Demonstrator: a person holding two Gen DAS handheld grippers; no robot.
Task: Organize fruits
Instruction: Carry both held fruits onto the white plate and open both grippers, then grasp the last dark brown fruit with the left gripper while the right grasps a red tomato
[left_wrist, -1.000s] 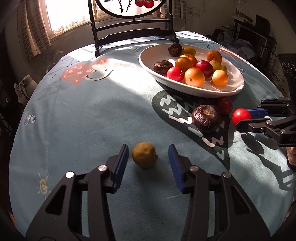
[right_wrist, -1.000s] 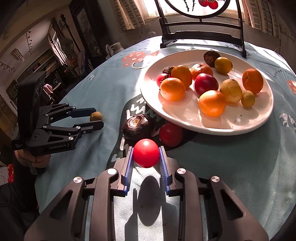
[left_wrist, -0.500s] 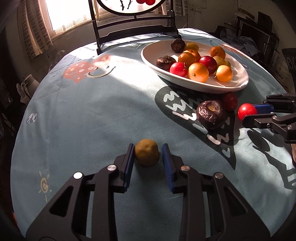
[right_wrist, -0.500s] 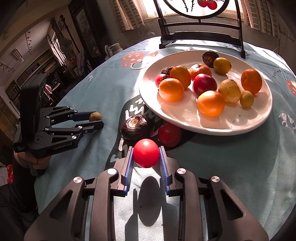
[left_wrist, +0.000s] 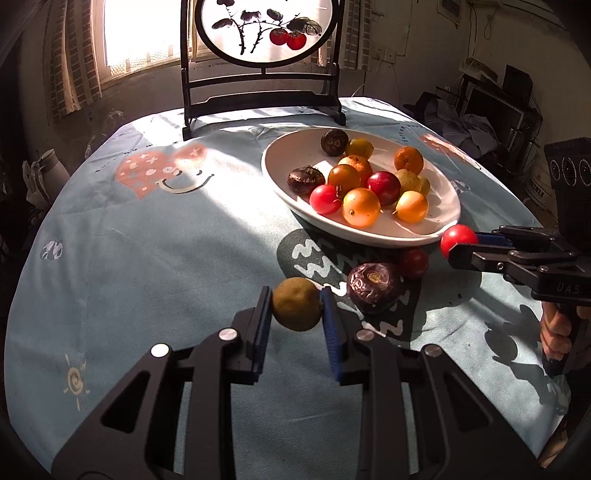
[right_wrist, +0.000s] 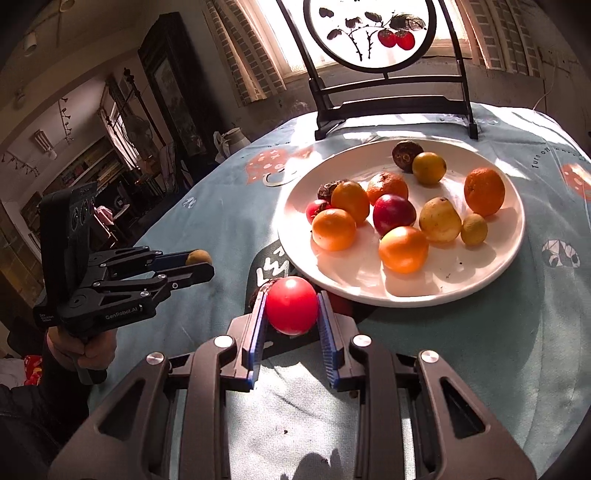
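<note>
Most of the fruit already sits on the white plate (left_wrist: 448, 206): about 11 pieces. The left tool (left_wrist: 296, 314) is clamped on a brownish-green fruit (left_wrist: 296, 303), held above the tabletop (left_wrist: 147, 240). The right tool (right_wrist: 291, 312) is clamped on a red tomato (right_wrist: 291, 304) near the plate's rim. Left to do, by my judgement: drop these 2 in, then collect the wrinkled purple fruit (left_wrist: 373, 287) and the dark red fruit (left_wrist: 414, 263) lying beside the plate.

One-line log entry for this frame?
left gripper: shut on green-brown fruit | right gripper: shut on red fruit | both near white plate
</note>
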